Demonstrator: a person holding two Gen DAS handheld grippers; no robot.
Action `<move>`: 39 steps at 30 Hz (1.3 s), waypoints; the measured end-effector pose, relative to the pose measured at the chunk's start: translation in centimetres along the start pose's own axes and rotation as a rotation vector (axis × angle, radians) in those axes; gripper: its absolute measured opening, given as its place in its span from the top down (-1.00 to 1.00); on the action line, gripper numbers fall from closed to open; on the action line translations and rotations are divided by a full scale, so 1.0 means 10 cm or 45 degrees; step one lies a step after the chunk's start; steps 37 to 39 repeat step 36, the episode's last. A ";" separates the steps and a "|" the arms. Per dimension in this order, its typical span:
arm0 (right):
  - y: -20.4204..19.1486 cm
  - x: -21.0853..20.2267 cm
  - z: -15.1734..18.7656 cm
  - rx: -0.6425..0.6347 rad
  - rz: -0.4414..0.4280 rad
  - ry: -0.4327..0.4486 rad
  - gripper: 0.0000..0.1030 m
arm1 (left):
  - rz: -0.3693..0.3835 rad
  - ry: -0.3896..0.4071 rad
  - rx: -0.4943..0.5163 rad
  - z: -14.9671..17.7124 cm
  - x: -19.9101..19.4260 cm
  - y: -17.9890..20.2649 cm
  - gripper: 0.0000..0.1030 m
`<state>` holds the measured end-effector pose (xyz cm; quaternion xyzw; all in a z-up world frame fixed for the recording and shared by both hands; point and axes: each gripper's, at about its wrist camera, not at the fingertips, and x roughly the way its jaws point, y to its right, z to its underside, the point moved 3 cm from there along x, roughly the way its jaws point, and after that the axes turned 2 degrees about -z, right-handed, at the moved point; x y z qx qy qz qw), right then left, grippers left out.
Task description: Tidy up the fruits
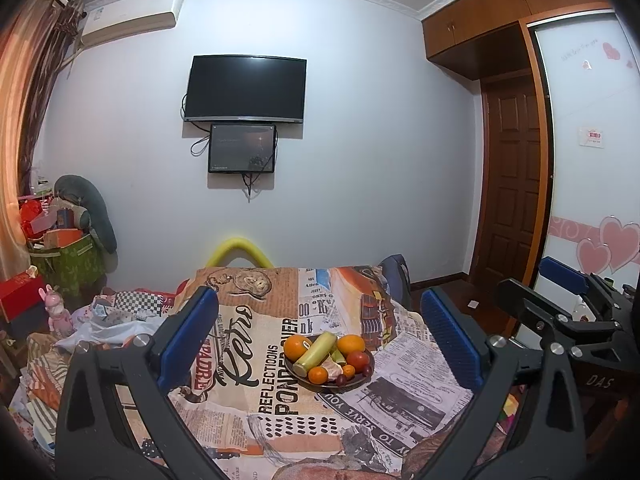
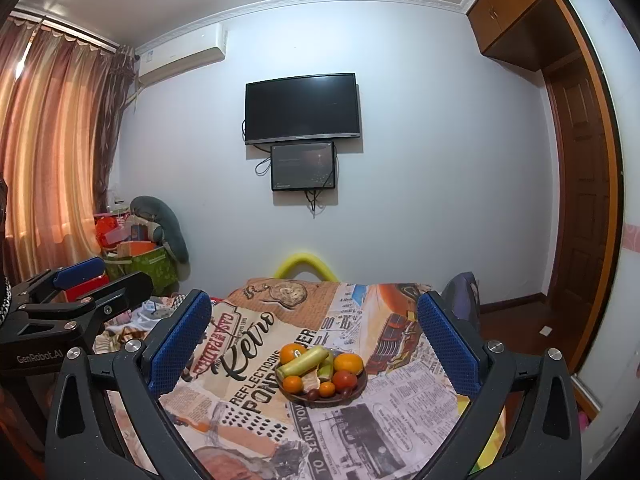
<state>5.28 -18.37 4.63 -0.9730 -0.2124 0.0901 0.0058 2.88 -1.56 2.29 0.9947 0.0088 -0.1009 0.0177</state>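
Observation:
A dark round plate (image 1: 360, 381) (image 2: 357, 393) of fruit sits on a table covered with a newspaper-print cloth (image 1: 256, 360) (image 2: 400, 412). It holds oranges (image 1: 297, 347) (image 2: 349, 362), a long yellow-green fruit (image 1: 316, 352) (image 2: 302, 362), a red fruit (image 1: 357, 359) (image 2: 344, 379), small tangerines (image 1: 318, 375) (image 2: 292, 384) and dark grapes (image 1: 341, 379). My left gripper (image 1: 320, 340) is open and empty, held above the near side of the table, the plate between its fingers in view. My right gripper (image 2: 316, 340) is likewise open and empty.
The other gripper shows at each view's edge: the right one (image 1: 568, 304), the left one (image 2: 80, 284). A yellow chair back (image 1: 240, 250) stands behind the table. Cluttered boxes and bags (image 1: 64, 248) lie at left, a wooden door (image 1: 512, 184) at right, a TV (image 1: 245, 89) on the wall.

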 end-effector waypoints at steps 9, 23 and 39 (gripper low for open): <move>0.01 -0.02 -0.02 0.009 -0.011 0.000 -0.99 | 0.007 0.003 0.015 0.00 -0.01 0.04 -0.99; 0.03 -0.02 -0.03 0.016 -0.006 0.004 -0.99 | 0.020 0.003 0.023 0.01 -0.02 0.06 -1.00; 0.06 0.04 0.03 0.026 0.002 -0.014 -1.00 | 0.036 -0.027 -0.002 0.02 0.06 0.04 -1.00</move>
